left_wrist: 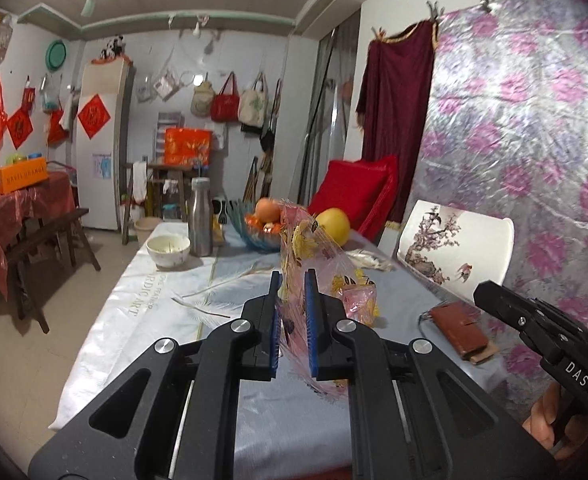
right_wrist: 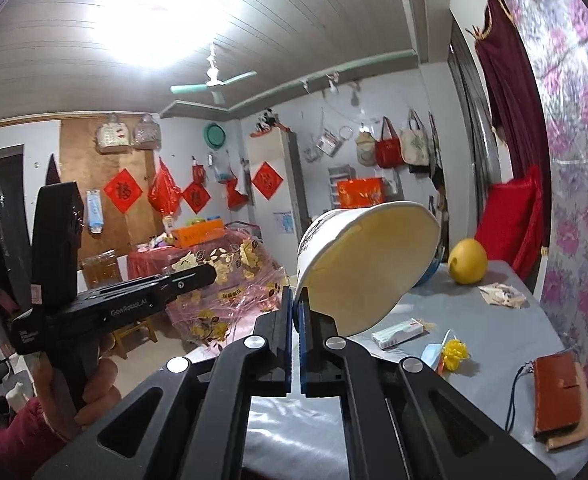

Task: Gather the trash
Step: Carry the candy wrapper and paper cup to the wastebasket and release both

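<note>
In the left wrist view my left gripper (left_wrist: 292,280) is shut on a clear pink plastic bag (left_wrist: 310,240) printed with yellow flowers, held up above the table. My right gripper (right_wrist: 297,294) is shut on the rim of a white paper bowl (right_wrist: 366,264), tilted with its cream inside facing me. Each view shows the other gripper. The right gripper (left_wrist: 490,292) holds the paper bowl (left_wrist: 454,248) at the right. The left gripper (right_wrist: 209,274) holds the pink bag (right_wrist: 221,292) at the left. Loose on the table lie a blue face mask (right_wrist: 434,354), a small box (right_wrist: 400,332) and a crumpled wrapper (right_wrist: 502,294).
The table (left_wrist: 153,300) also bears a ceramic bowl (left_wrist: 168,248), a steel bottle (left_wrist: 200,218), a glass fruit dish (left_wrist: 259,232), a yellow pomelo (right_wrist: 468,262) and a brown wallet (right_wrist: 556,396). A flowered sheet (left_wrist: 534,140) hangs along the right side. A bench and a red table stand at left.
</note>
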{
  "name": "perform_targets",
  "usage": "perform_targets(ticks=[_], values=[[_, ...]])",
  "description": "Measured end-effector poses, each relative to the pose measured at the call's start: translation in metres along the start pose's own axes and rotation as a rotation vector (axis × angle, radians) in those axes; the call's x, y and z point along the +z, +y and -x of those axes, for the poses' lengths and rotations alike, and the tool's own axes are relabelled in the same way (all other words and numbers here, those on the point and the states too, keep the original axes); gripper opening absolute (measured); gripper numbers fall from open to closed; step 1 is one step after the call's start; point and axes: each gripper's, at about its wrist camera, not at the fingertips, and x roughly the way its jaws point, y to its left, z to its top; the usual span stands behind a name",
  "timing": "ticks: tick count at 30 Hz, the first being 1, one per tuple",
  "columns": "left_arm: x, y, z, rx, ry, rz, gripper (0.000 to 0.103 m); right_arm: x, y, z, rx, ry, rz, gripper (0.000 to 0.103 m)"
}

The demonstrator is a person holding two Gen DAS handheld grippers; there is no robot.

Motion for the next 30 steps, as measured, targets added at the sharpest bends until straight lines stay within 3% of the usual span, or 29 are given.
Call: perform_targets(ticks=[6, 11, 18, 26, 27, 29, 30], values=[[-0.003, -0.012, 0.069, -0.01, -0.074, -0.008, 0.012, 0.003, 0.029, 0.06, 0.031, -0.036, 0.042, 0.003], [-0.02, -0.021, 0.106, -0.048, -0.07, -0.013, 0.012, -0.004, 0.05, 0.106, 0.066, -0.031, 0.068, 0.003], [-0.084, -0.037, 0.1, -0.061, 0.085, -0.027, 0.012, -0.038, 0.053, 0.127, 0.048, 0.065, 0.073, 0.003], [-0.178, -0.028, 0.056, -0.11, 0.344, 0.098, 0.013, -0.09, 0.033, 0.104, 0.053, 0.199, -0.056, 0.003], [-0.192, -0.027, 0.048, -0.106, 0.394, 0.102, 0.016, -0.098, 0.031, 0.1, 0.056, 0.22, -0.066, 0.003], [-0.209, -0.024, 0.039, -0.085, 0.466, 0.106, 0.046, -0.112, 0.03, 0.094, 0.054, 0.259, -0.078, 0.003], [-0.219, -0.021, 0.036, -0.06, 0.491, 0.118, 0.073, -0.118, 0.031, 0.092, 0.056, 0.274, -0.085, 0.003]])
